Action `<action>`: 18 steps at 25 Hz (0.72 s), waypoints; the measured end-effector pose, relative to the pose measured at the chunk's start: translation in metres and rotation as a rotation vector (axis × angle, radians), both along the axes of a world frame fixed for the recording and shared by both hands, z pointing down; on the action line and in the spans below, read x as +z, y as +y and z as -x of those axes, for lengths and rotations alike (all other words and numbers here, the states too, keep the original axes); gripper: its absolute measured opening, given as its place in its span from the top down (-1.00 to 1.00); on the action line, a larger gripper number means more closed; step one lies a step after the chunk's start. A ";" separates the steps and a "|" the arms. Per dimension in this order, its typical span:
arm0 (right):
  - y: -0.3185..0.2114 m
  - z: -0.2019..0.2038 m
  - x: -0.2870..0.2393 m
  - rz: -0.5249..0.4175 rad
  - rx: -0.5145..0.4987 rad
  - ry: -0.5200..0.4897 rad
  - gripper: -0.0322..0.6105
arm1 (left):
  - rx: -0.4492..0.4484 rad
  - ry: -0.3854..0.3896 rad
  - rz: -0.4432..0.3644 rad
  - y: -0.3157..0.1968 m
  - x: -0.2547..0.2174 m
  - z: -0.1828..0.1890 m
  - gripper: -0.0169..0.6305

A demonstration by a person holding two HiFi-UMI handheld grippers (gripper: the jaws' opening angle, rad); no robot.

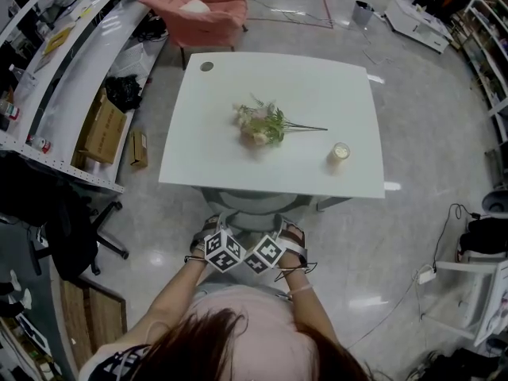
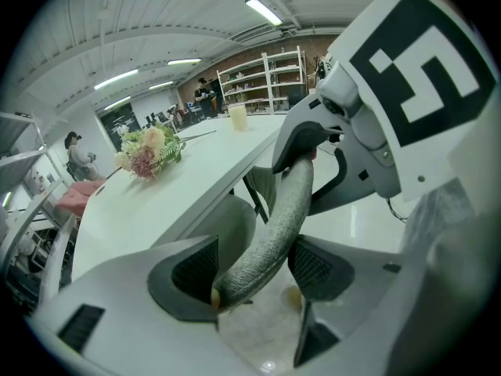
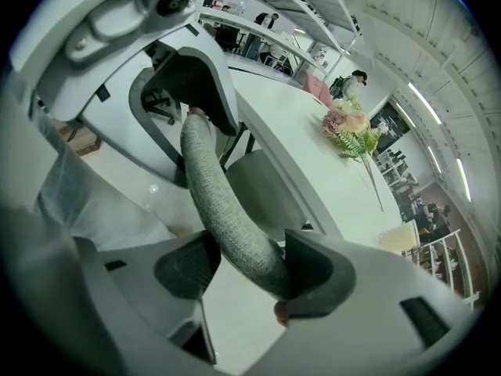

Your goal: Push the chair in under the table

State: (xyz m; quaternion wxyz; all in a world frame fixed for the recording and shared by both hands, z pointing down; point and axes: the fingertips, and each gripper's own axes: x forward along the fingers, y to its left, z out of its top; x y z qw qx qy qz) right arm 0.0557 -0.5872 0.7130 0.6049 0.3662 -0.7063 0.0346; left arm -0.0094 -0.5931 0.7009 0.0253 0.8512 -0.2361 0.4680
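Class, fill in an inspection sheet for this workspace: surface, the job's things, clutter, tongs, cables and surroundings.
Surface: white table, mostly bare.
Job's things: grey chair at the table's near edge, partly under it.
Clutter: bouquet and candle on the table.
Tongs: left tongs and right tongs each closed on the chair's back rim.
Cables: floor cable at the right, apart from the chair.
Surroundings: pink armchair beyond the table; cardboard boxes and black office chair at the left.

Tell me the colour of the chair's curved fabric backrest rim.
Speckled grey; the backrest rim shows best in the right gripper view.
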 end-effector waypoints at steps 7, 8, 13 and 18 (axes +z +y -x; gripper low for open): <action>0.002 0.001 -0.002 -0.028 -0.043 -0.018 0.11 | -0.013 -0.001 0.017 0.001 -0.001 0.000 0.09; 0.003 0.001 -0.003 -0.032 -0.050 -0.024 0.11 | -0.016 0.000 0.016 0.002 -0.002 0.000 0.09; 0.007 -0.002 -0.006 -0.046 -0.060 -0.038 0.11 | -0.032 0.011 0.020 0.005 -0.003 -0.002 0.08; 0.012 -0.001 -0.008 -0.052 -0.065 -0.084 0.11 | -0.066 0.026 0.027 0.008 -0.009 0.000 0.08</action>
